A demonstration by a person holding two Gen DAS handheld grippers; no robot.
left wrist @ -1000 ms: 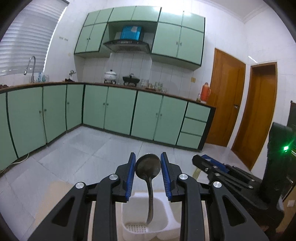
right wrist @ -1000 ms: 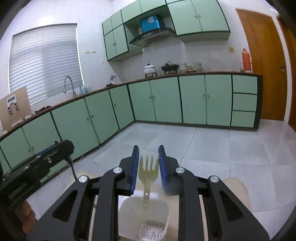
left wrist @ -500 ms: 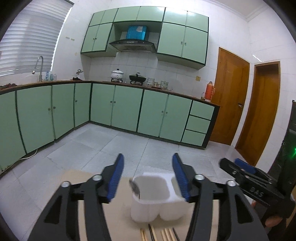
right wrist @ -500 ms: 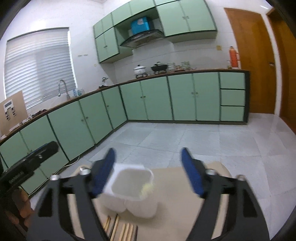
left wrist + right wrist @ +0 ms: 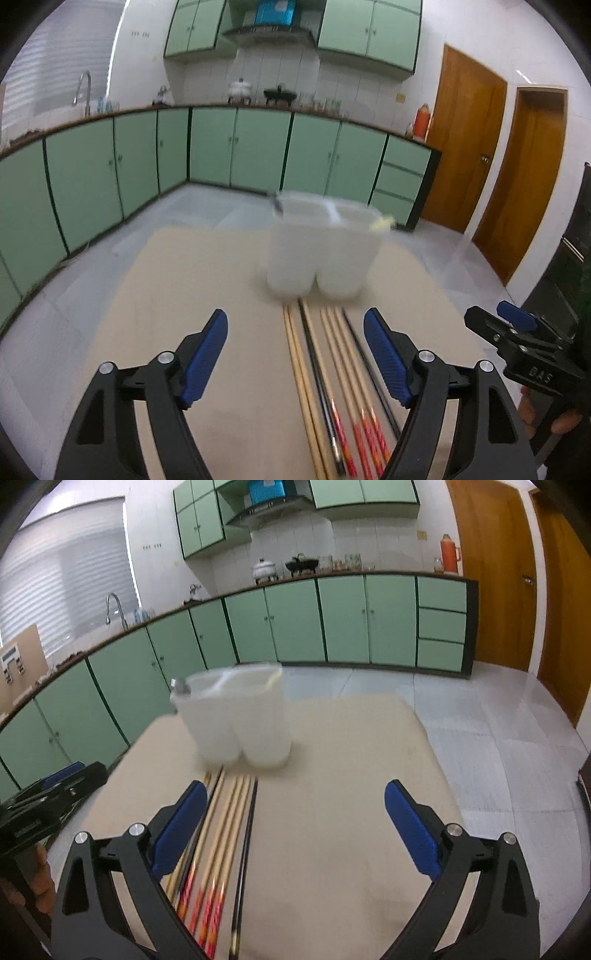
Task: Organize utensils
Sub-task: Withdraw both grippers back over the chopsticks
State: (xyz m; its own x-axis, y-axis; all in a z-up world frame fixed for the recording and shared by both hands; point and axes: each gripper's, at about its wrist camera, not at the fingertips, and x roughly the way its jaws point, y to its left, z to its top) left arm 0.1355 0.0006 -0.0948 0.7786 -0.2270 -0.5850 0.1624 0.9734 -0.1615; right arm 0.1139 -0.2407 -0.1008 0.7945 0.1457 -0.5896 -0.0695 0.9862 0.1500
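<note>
Left wrist view: the left gripper (image 5: 295, 354), black-armed with blue pads, fills the lower half of the frame; its jaws stand wide and are opening, pressing on nothing. A row of long chopsticks (image 5: 332, 373), pale wood and black, some with red-patterned ends, lies on the beige tabletop (image 5: 192, 280) and runs up the frame between the pads. At centre frame, just beyond the chopstick tips, stands the translucent white two-compartment plastic utensil holder (image 5: 321, 251), blurred; a dark metal utensil tip (image 5: 277, 206) shows at its upper left rim and a pale yellow utensil tip (image 5: 382, 223) at its upper right rim. Right wrist view: the right gripper (image 5: 295, 827) occupies the lower frame, its jaws very wide and opening, with bare tabletop between them; the chopsticks lie by its left pad, passing partly beneath it. Green cabinets (image 5: 332, 620) line the background.
</note>
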